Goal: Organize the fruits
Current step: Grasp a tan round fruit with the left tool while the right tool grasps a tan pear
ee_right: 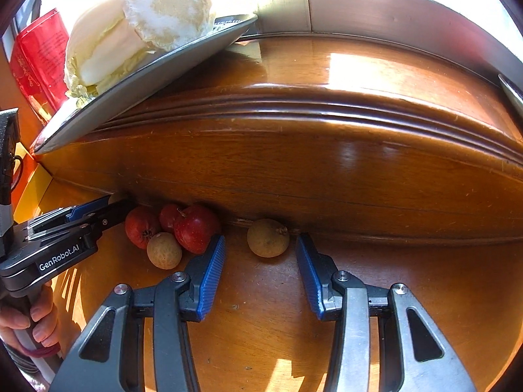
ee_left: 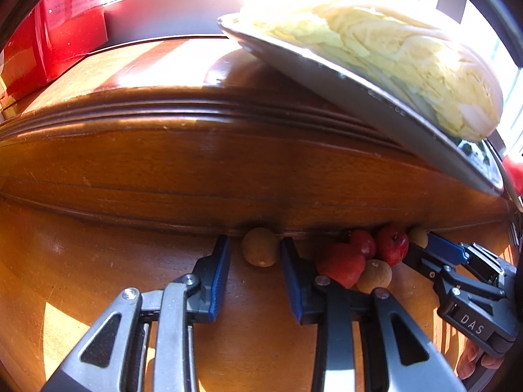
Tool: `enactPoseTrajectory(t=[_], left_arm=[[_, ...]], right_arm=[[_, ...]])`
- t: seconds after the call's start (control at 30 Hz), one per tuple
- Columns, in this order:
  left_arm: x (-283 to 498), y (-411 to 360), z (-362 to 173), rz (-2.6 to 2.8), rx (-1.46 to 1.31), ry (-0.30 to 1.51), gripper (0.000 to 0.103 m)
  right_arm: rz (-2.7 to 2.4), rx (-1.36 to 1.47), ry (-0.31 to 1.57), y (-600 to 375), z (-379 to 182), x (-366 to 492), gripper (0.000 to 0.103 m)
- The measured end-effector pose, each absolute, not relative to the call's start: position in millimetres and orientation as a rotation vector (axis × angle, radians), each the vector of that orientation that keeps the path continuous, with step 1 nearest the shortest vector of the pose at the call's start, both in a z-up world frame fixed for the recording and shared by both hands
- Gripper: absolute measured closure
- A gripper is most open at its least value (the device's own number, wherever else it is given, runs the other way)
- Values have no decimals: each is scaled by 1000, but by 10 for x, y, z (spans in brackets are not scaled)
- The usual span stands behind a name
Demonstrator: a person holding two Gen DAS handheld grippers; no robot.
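Left wrist view first. Everything sits on the lower board [ee_left: 98,277], pushed up against the wooden step [ee_left: 228,163]. The left gripper [ee_left: 255,241] is partly open. The left longan [ee_left: 260,248] lies at the foot of the step between the tips, with a sliver of gap on the one side, so nothing is gripped. Further right along the step is a bunch of red fruits [ee_left: 390,245] with the middle longan [ee_left: 374,276] in front of them. Past that is the right gripper [ee_left: 415,245], its tip at the right longan [ee_left: 418,236], which is mostly hidden. There's lots of bare board to the left of the step's foot.

Up top, a metal tray [ee_left: 343,88] with a napa cabbage [ee_left: 392,52] sticks out over the step's edge. A red bag [ee_left: 59,26] is at the far left. A hand [ee_left: 474,362] is cut off at the frame edge.

Right wrist view: the right gripper [ee_right: 261,245] is open wider. The right longan [ee_right: 268,237] touches the step just ahead of the tips, with clear gaps both sides. The board to the right of it is free.

The left gripper [ee_right: 121,201] comes in from the left. The left longan [ee_right: 117,197] is just a pale sliver there, so I can't judge the grip from this side. The tray [ee_right: 147,81] overhangs the step above it.
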State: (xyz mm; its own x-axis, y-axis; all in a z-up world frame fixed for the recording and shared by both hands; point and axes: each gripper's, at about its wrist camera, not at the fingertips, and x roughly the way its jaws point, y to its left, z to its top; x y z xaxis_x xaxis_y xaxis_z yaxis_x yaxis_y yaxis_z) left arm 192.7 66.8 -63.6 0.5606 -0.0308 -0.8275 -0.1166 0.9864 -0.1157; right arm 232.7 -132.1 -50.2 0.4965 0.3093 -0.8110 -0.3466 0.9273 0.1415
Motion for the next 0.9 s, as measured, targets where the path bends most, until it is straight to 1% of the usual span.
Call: enactPoseTrajectory(t=[0.2, 0.27, 0.33, 0.4, 0.9], left_arm=[[1900, 632, -620, 52, -158, 973, 71], [1900, 643, -627, 55, -162, 976, 72], [1898, 652, -622, 55, -165, 980, 78], [1889, 669, -621, 51, -177, 986, 78], [1724, 669, -427, 34, -183, 977, 78]], right_arm=[[390, -54, 954, -1333, -519, 2389, 64], [385, -66, 950, -1346, -519, 2365, 67], [379, -75, 949, -1343, -538, 2367, 72], [372, -87, 948, -1370, -556, 2352, 76], [390, -75, 955, -1572, -576, 2091, 76]])
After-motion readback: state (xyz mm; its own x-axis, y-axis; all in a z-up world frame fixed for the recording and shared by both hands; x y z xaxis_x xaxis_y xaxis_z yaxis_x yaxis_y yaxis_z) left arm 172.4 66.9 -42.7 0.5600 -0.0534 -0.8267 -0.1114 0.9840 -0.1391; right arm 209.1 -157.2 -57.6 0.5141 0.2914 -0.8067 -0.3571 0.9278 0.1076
